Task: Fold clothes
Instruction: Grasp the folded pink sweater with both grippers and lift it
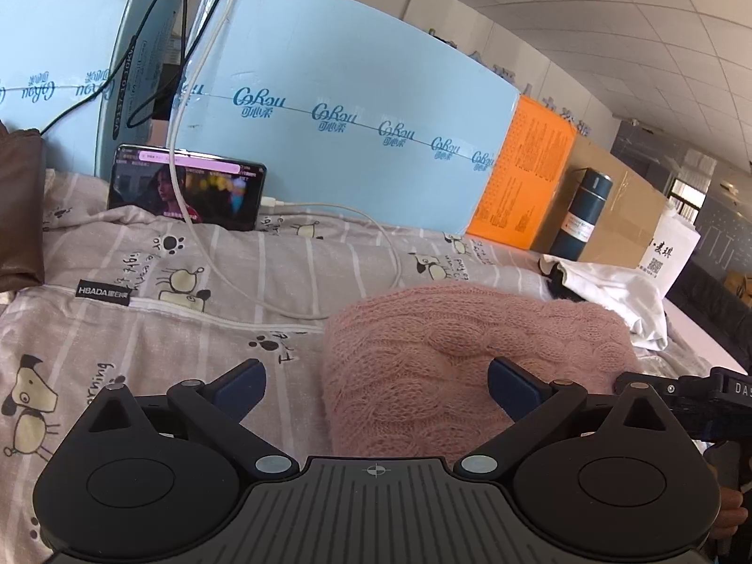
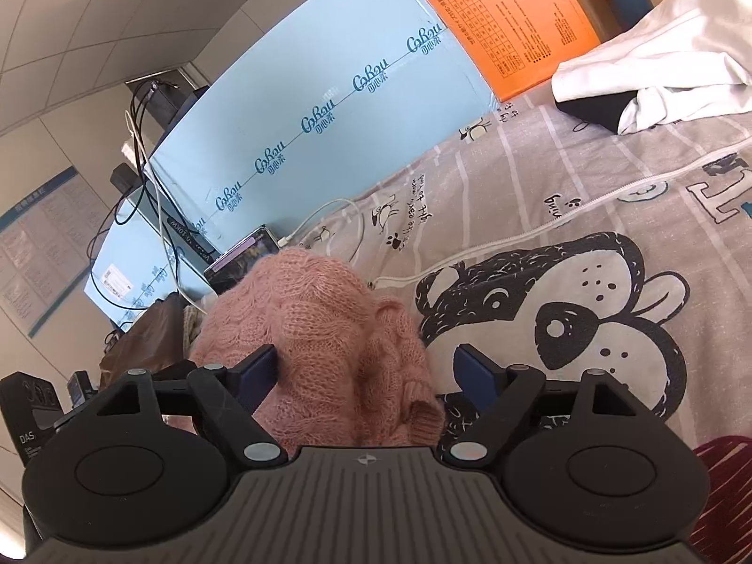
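A pink cable-knit sweater (image 1: 451, 352) lies folded into a thick bundle on a grey sheet with dog cartoons (image 1: 141, 329). My left gripper (image 1: 376, 387) is open, its blue pads wide apart, with the sweater's left edge between them. In the right wrist view the same sweater (image 2: 319, 329) sits between the open fingers of my right gripper (image 2: 366, 371), the left pad against the knit. Part of the right gripper's body shows at the right edge of the left wrist view (image 1: 695, 399). A white garment (image 1: 615, 291) lies crumpled behind the sweater; it also shows in the right wrist view (image 2: 658, 56).
A phone (image 1: 185, 188) playing video leans on light blue boxes (image 1: 352, 117), with a white charging cable (image 1: 376, 244) trailing over the sheet. An orange box (image 1: 526, 174), a dark teal bottle (image 1: 583, 216) and a cardboard box (image 1: 625, 216) stand along the back. A brown bag (image 1: 19, 207) is at left.
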`<state>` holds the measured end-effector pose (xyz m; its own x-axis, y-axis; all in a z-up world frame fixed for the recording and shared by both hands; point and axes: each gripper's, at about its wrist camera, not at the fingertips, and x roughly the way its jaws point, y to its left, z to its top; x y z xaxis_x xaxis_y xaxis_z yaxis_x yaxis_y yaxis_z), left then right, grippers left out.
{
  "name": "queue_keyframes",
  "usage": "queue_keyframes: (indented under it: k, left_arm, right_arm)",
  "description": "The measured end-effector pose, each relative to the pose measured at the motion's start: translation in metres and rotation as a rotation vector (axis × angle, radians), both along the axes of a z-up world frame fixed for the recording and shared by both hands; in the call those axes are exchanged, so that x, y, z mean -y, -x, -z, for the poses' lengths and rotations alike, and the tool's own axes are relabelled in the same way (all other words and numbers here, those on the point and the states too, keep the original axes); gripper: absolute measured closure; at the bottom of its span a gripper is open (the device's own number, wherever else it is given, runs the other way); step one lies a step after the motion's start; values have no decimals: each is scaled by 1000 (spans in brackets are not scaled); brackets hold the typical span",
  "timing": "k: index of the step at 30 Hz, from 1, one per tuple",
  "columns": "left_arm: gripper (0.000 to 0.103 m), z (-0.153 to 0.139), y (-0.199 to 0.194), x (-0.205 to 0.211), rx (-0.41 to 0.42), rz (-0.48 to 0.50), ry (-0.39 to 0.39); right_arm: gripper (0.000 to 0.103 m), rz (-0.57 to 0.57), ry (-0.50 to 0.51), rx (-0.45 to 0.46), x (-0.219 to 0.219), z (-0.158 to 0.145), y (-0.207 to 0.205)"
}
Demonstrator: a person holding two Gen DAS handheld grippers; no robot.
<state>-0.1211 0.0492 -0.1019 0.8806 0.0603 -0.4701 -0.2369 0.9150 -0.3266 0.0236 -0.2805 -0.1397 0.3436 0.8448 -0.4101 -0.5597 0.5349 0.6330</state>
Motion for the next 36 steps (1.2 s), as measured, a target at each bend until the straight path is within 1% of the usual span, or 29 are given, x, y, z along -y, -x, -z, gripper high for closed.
queue_keyframes:
  k: [3, 5, 10, 14, 15, 16, 18, 19, 20, 21, 22, 23, 25, 27, 28, 33, 36]
  left_arm:
    - [1, 7, -3, 2, -21, 16, 25]
    - [1, 11, -5, 1, -27, 22, 50]
    - [1, 19, -12, -5, -25, 45, 156]
    - [1, 22, -15, -5, -8, 52, 190]
    - [1, 22, -15, -5, -3, 60, 195]
    - [2, 22, -15, -4, 3, 71, 200]
    - [3, 22, -16, 0, 6, 71, 180]
    - [9, 22, -16, 1, 10, 70, 170]
    - [11, 21, -16, 3, 16, 69, 161]
    - [19, 19, -15, 4, 27, 71, 152]
    - [31, 16, -14, 7, 43, 74, 138]
    - [36, 13, -13, 10, 60, 77, 123]
    - [51, 6, -11, 18, 93, 86, 92]
    - [57, -2, -11, 27, 128, 99, 65]
    - [58, -7, -12, 31, 144, 105, 59]
    - [58, -26, -31, 54, 211, 153, 45]
    - [58, -39, -52, 77, 255, 198, 6]
  right_arm:
    - [20, -37, -4, -50, -5, 7, -2]
    - [16, -54, -3, -49, -10, 7, -1]
    - [15, -75, 14, -31, -23, 6, 1]
    - [15, -95, 12, -31, -33, 7, 0]
    - [16, -101, 11, -31, -35, 7, 0]
    - [18, -108, 12, -30, -37, 7, 1]
    - [24, -120, 9, -24, -39, 6, 3]
    - [33, -126, 7, -22, -40, 6, 4]
    - [43, -131, -1, -22, -39, 6, 5]
    - [46, -132, -9, -20, -38, 5, 5]
    - [52, -133, -17, -14, -36, 4, 6]
    - [57, -133, -26, -2, -34, 1, 7]
    - [62, -134, -45, 21, -30, -4, 9]
    - [64, -134, -71, 55, -23, -12, 11]
    - [65, -131, -84, 73, -19, -16, 12]
    - [66, -73, -157, 179, 12, -41, 7]
    - [67, -2, -191, 243, 37, -55, -2]
